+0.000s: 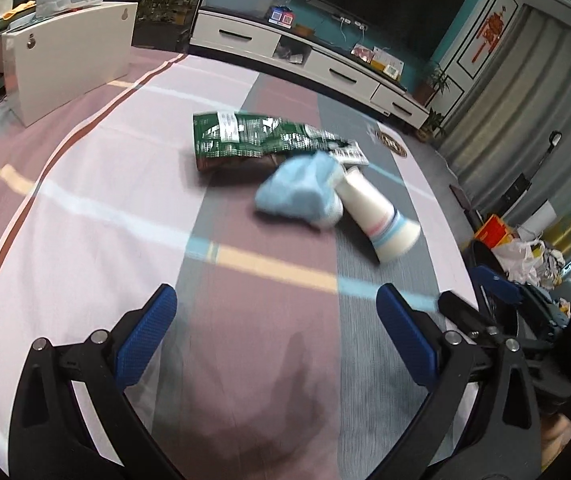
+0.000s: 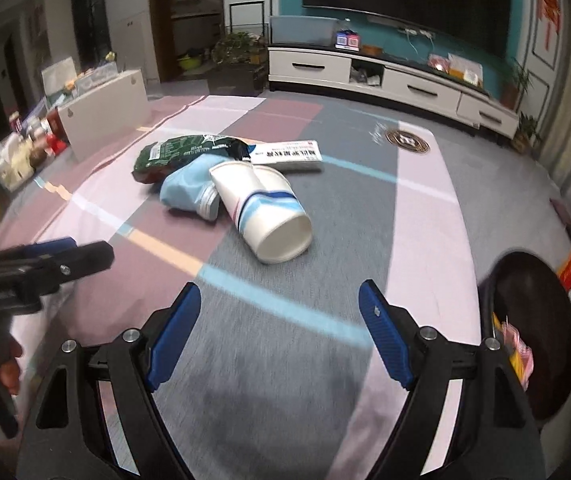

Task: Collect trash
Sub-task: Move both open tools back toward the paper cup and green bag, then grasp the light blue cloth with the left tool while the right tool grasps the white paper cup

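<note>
Trash pile is lying ahead of both sets of fingers, on the striped cloth [image 2: 425,216], nothing yet touched.

Count:
- one paper cup [image 2: 263,216], tipped on its side, mouth facing the right gripper [image 2: 279,332]; it looks like a second cup nested inside, cannot tell for sure
- one green snack bag [image 1: 253,140], crumpled, farthest from the fingers
- one light blue crumpled item [image 1: 297,190], leaning against the cup
- one flat white printed box [image 2: 289,154], behind the cup
- one dark bin [image 2: 533,332], just outside the right gripper's right finger

Both grippers are hanging above bare cloth. The right gripper's fingers are standing wide apart with nothing between them. The left gripper [image 1: 277,336] is showing the same: fingers apart, empty, pile beyond its tips and slightly right.

Risks, as judged:
- The cup is resting on its curved side, so a nudge from one fingertip could be rolling it away before the pinch lands.
- The pieces are overlapping; closing on the cup may be dragging the blue item along or dropping it short of the bin.
- The two grippers are sitting close side by side; both reaching for the pile could be colliding.
</note>
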`<state>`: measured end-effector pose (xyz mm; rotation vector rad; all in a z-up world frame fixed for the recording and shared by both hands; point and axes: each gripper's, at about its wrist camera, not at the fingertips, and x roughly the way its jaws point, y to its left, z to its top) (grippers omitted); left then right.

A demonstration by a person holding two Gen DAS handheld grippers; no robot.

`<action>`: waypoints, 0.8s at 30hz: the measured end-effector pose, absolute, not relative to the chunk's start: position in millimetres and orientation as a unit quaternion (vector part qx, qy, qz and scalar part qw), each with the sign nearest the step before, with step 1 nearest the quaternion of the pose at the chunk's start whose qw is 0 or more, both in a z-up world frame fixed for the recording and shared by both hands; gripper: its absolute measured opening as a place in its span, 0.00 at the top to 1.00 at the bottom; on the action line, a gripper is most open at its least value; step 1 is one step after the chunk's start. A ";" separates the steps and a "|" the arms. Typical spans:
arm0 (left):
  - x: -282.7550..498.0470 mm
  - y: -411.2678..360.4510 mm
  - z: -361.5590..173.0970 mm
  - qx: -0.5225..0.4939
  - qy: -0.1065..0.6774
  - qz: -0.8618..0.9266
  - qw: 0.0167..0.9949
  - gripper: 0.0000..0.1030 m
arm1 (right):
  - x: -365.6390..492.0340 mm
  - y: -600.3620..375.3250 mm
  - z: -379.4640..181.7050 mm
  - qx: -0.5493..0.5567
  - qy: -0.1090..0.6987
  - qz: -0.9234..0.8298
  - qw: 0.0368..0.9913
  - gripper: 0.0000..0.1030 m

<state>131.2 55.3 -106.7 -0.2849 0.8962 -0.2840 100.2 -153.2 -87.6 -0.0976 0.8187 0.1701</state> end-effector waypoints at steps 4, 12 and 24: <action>155.0 53.8 -109.1 -0.141 0.425 -0.146 0.882 0.03 | 129.8 -138.3 -94.1 -0.091 0.387 0.081 0.914 0.22; 183.2 47.5 -113.0 -0.150 0.419 -0.169 0.879 0.03 | 168.1 -120.6 -114.5 -0.158 0.392 0.081 0.903 0.29; 205.3 38.0 -120.2 -0.155 0.417 -0.183 0.877 0.03 | 158.6 -148.7 -110.7 -0.088 0.389 0.093 0.912 0.42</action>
